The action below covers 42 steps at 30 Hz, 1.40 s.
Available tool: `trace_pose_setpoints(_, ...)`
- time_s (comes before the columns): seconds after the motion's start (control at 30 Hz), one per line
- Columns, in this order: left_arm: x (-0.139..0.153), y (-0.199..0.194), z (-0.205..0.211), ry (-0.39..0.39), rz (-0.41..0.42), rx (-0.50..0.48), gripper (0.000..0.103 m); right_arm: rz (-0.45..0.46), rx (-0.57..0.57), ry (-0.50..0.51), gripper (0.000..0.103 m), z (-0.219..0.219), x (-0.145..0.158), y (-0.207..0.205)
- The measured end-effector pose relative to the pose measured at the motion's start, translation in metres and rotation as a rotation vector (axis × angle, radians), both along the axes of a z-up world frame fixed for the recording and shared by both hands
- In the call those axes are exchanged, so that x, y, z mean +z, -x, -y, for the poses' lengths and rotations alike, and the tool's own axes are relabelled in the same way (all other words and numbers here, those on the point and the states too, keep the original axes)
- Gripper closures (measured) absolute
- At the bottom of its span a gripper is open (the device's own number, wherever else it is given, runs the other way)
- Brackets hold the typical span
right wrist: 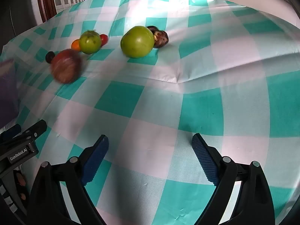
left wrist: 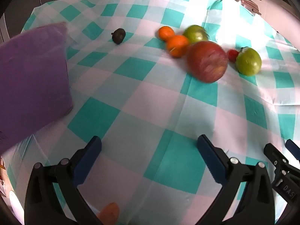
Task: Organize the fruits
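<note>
**Operator:** Left wrist view first. I have the left gripper (left wrist: 149, 148) spread wide with nothing between its pads, only checked tablecloth (left wrist: 131, 97) under the tips. The red apple (left wrist: 207, 61) lies ahead of the fingers and a little toward the right finger (left wrist: 210, 161). It looks smeared, so I judge it may be rolling.

**Spotter:** And from the other side?

**Operator:** My right gripper (right wrist: 150, 150) is just as wide and just as empty. From there the same red apple (right wrist: 65, 66) sits ahead but far off toward the left finger (right wrist: 95, 161), nearly at the edge of what I see. The nearer green tomato (right wrist: 137, 41) is almost straight ahead of those fingers, slightly to the left-finger side, with a dark brown fruit (right wrist: 160, 38) touching it from behind.

**Spotter:** So which hand takes what?

**Operator:** I reckon the left for the apple: it lies closer to that gripper's line. The right suits the green tomato. Both are round, so no long axis matters; any approach angle fits.

**Spotter:** Where do they go?

**Operator:** I see a purple container (left wrist: 31, 78) beyond the left finger (left wrist: 88, 161), well out to that side. I take it for the destination, though I cannot see inside it.

**Spotter:** Anything crowding the apple?

**Operator:** Two oranges (left wrist: 177, 45) and another green tomato (left wrist: 196, 33) sit just behind it, close enough that my far pad may nudge them.
</note>
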<state>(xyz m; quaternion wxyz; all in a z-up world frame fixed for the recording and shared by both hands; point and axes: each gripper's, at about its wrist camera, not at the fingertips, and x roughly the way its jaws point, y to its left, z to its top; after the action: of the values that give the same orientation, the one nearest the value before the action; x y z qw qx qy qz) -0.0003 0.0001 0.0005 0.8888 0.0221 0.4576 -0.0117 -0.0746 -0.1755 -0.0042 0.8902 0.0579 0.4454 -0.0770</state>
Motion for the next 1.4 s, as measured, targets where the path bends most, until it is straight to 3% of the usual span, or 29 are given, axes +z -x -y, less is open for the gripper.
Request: trace_pose_setpoints(1.4,-0.0012,-0.0006,-0.0001,0.003,-0.007,-0.001,0.001,-0.008,-0.001,0.005,0.015,0.0011,-0.0006,-0.0006)
